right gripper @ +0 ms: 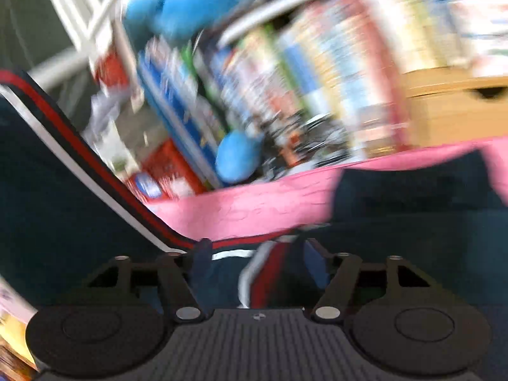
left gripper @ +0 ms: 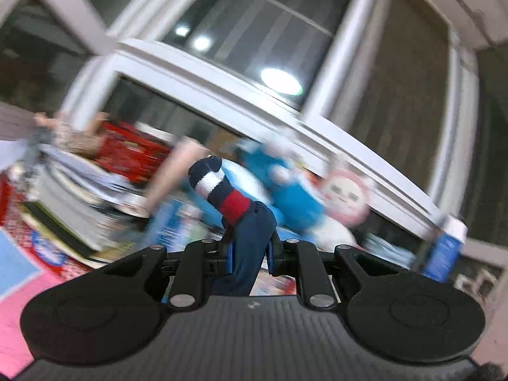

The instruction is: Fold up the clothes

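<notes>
Navy garment (left gripper: 250, 241), pink surface (right gripper: 254, 206), seemingly cluttered shelves (right gripper: 285, 79)

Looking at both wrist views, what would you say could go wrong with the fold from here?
1. The left gripper pinches only a narrow bunch of the navy garment near its striped cuff; the cloth might slip out.
2. The right gripper stands open over the striped hem, so that side is probably unheld and could sag onto the pink mat unevenly.
3. Both views are blurred, and boxes crowd the mat's edge; a swinging sleeve could snag them.
</notes>
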`<state>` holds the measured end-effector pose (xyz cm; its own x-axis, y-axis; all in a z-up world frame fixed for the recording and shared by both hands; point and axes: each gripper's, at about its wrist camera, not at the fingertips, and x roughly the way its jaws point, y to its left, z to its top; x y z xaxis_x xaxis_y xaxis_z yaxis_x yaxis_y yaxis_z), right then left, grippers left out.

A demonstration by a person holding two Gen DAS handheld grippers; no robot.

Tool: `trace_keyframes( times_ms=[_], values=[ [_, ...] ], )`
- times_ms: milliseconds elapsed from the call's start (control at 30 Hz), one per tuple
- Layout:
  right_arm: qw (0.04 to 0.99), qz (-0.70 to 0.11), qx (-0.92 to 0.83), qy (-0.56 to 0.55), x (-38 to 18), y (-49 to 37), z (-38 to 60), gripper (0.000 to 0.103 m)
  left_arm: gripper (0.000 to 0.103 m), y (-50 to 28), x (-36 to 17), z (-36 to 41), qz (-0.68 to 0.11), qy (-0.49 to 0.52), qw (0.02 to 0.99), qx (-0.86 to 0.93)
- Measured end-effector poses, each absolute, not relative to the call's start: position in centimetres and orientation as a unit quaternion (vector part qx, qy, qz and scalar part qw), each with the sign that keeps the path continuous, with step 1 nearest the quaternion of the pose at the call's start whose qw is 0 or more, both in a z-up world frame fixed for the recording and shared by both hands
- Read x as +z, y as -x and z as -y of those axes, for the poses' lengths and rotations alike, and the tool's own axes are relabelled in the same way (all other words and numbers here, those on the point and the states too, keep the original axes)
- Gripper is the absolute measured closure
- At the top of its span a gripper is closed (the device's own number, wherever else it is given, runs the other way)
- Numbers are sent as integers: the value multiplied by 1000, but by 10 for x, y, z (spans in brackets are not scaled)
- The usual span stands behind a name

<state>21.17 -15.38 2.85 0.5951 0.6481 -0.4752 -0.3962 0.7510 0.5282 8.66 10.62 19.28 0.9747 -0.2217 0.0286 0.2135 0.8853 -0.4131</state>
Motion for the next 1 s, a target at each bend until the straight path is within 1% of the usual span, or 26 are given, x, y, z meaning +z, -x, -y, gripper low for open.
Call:
trace_keyframes(
  times_ms=[67, 133, 200, 267, 333, 367, 400, 433, 500, 567, 600, 667, 700, 767, 833, 900, 1000],
  values=[
    [882, -309, 280, -219, 48, -192, 222, 22, 85, -92, 185, -64, -17, 196, 970, -140],
    [894, -282, 247, -244, 56, -172, 285, 16, 82, -106, 163, -9, -46, 172, 970, -167],
    [895, -283, 217, -267, 45, -163, 329, 15, 77, -123, 135, 52, -90, 136, 969, -185],
    [892, -294, 183, -292, 30, -158, 365, 15, 71, -147, 92, 116, -193, 74, 961, -182],
    [884, -311, 154, -314, 13, -158, 383, 15, 71, -169, 50, 162, -309, 30, 936, -167],
    [881, -316, 148, -320, 6, -157, 386, 15, 71, -172, 36, 171, -344, 26, 924, -164],
    [879, -318, 150, -322, 0, -156, 387, 15, 71, -166, 29, 172, -352, 32, 919, -175],
    [880, -319, 156, -317, -4, -154, 386, 15, 71, -158, 24, 172, -354, 40, 915, -189],
    [888, -320, 161, -288, -6, -152, 378, 15, 64, -138, 28, 157, -339, 34, 917, -206],
    [899, -323, 160, -247, -4, -151, 363, 14, 43, -111, 36, 128, -315, 22, 925, -213],
    [904, -325, 160, -227, -2, -151, 355, 13, 40, -100, 41, 112, -299, 19, 930, -211],
    [905, -332, 171, -203, 2, -151, 338, 13, 31, -74, 45, 79, -268, 2, 942, -204],
    [904, -336, 175, -199, 4, -152, 330, 12, 30, -62, 46, 63, -257, -10, 947, -194],
    [899, -348, 180, -194, 7, -151, 316, 8, 30, -45, 46, 33, -238, -34, 959, -149],
    [895, -364, 176, -188, 7, -150, 305, 7, 30, -33, 44, 6, -223, -58, 967, -107],
    [900, -364, 167, -174, 8, -143, 300, 7, 28, -26, 37, -14, -215, -92, 970, -65],
    [903, -360, 162, -169, 11, -132, 297, 7, 28, -20, 20, -33, -210, -148, 966, -10]
  ],
)
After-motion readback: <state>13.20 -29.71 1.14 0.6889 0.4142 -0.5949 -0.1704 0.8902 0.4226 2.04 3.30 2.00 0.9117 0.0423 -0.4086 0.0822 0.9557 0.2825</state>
